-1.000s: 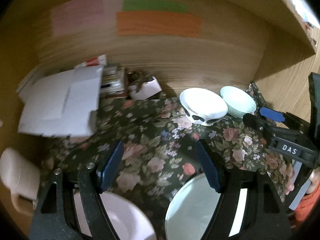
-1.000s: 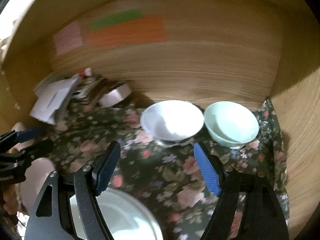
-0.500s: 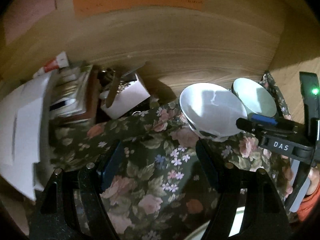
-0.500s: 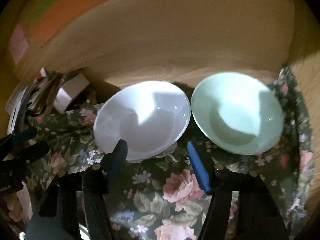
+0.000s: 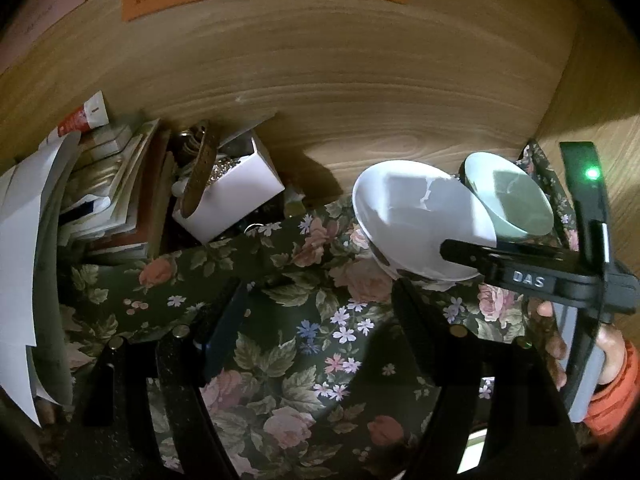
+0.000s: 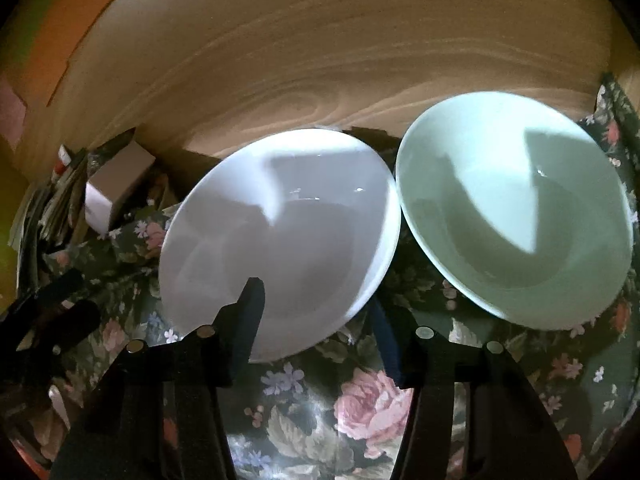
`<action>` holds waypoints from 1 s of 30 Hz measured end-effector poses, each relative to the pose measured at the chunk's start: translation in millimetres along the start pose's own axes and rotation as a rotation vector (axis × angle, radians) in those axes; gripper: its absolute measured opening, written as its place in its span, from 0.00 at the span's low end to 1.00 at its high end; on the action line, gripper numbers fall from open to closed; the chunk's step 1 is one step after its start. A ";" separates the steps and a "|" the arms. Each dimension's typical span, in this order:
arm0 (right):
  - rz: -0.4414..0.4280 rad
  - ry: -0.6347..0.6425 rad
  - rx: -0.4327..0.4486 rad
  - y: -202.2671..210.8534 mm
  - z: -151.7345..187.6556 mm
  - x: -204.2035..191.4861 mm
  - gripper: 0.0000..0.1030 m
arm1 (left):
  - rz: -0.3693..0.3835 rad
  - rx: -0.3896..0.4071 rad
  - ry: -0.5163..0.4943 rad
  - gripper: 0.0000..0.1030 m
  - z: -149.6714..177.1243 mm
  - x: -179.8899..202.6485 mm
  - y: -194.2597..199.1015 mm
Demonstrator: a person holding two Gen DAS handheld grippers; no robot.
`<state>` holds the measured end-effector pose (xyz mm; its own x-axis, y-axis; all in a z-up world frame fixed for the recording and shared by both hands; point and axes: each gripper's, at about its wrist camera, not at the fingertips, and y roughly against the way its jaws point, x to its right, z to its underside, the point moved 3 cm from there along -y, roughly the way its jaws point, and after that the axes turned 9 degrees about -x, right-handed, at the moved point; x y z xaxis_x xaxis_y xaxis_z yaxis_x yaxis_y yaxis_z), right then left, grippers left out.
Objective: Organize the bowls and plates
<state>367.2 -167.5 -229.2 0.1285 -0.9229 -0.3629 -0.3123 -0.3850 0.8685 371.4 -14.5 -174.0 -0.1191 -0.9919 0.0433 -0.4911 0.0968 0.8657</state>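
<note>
Right gripper [image 6: 316,320] straddles the near rim of the glossy white ceramic bowl [image 6: 280,236].
Jaws, just closing, not visibly clamped; the bowl fills mid-frame, the pale green bowl [image 6: 516,208] upper right.

floral cloth [image 5: 288,352], white box [image 5: 236,196], papers [image 5: 24,240]

Two wrist views, both angled down toward the wooden back wall.
Right sits close over the white bowl [image 6: 280,240] and green bowl [image 6: 516,208]; left, farther back, shares both.
</note>
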 end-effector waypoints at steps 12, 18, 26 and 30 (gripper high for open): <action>0.080 0.215 -0.056 -2.5 27.3 -32.8 0.20 | 0.017 -0.090 -0.011 0.72 6.1 6.6 -15.3; 0.047 0.274 -0.100 8.8 60.2 -43.3 0.19 | 0.004 -0.178 -0.016 0.68 18.1 6.6 -31.1; -0.012 0.172 -0.076 35.0 73.1 -24.4 0.26 | 0.059 -0.266 -0.011 0.49 31.3 8.8 -46.8; -0.019 0.154 -0.060 39.4 77.7 -12.8 0.26 | 0.074 -0.284 -0.021 0.32 32.1 11.7 -52.3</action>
<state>280.1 -170.7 -216.6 0.2779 -0.9029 -0.3279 -0.2520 -0.3979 0.8822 368.0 -28.5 -234.7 -0.1650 -0.9808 0.1037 -0.2197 0.1390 0.9656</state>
